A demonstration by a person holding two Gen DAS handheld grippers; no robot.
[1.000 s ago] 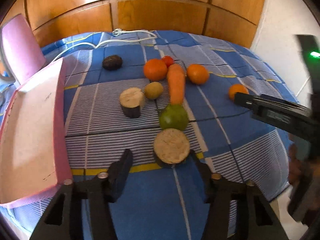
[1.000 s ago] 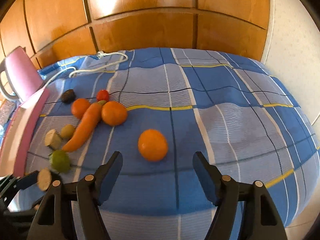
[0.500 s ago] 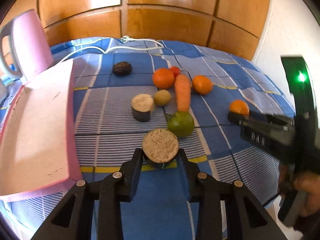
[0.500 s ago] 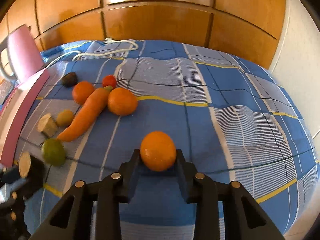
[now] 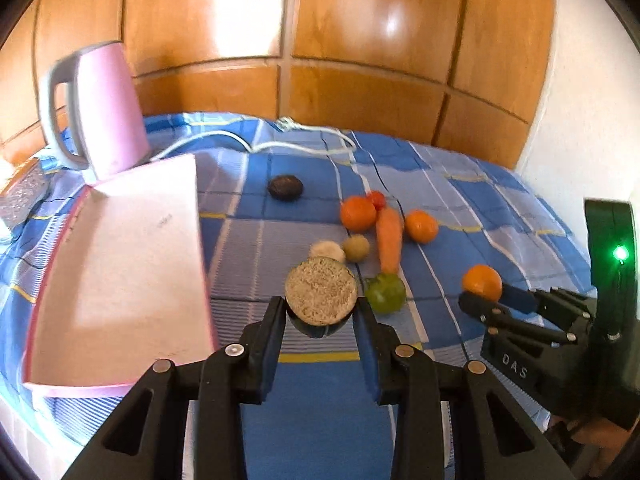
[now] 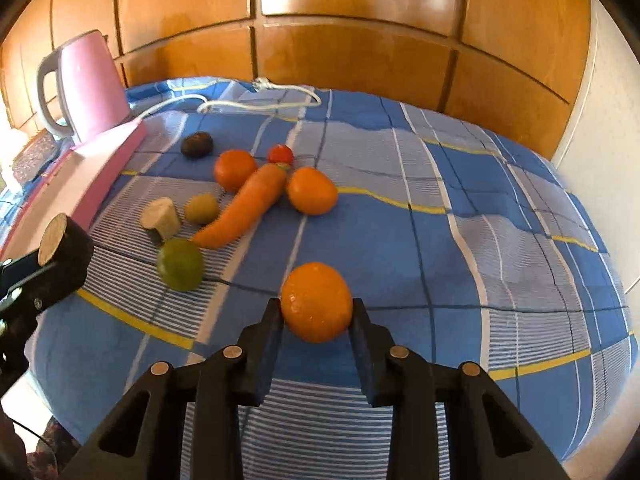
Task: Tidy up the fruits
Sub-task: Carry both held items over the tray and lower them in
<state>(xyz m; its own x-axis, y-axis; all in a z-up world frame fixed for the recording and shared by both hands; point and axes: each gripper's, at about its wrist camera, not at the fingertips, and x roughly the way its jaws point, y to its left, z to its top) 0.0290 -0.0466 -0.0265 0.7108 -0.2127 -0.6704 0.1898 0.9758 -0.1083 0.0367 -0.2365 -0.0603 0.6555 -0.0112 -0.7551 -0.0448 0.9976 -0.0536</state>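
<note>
Left hand-held gripper [image 5: 320, 312] clamped on dark cut-faced fruit piece [image 5: 321, 297], right hand-held gripper [image 6: 316, 318] — clamped on orange [image 6: 316, 301]

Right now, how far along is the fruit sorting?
Early. Nothing lies in the pink tray yet. In hand: the left gripper clamps a dark cut piece, the right gripper an orange. Left on the cloth: carrot, two oranges, green fruit, tomato, others.

A home, likely a bedroom: a bed with a blue checked bedsheet [image 6: 400, 240] stands against glossy wooden wardrobe panels [image 6: 340, 12], with a pink electric kettle [image 6: 90, 84] and white power cord [image 6: 256, 100].
</note>
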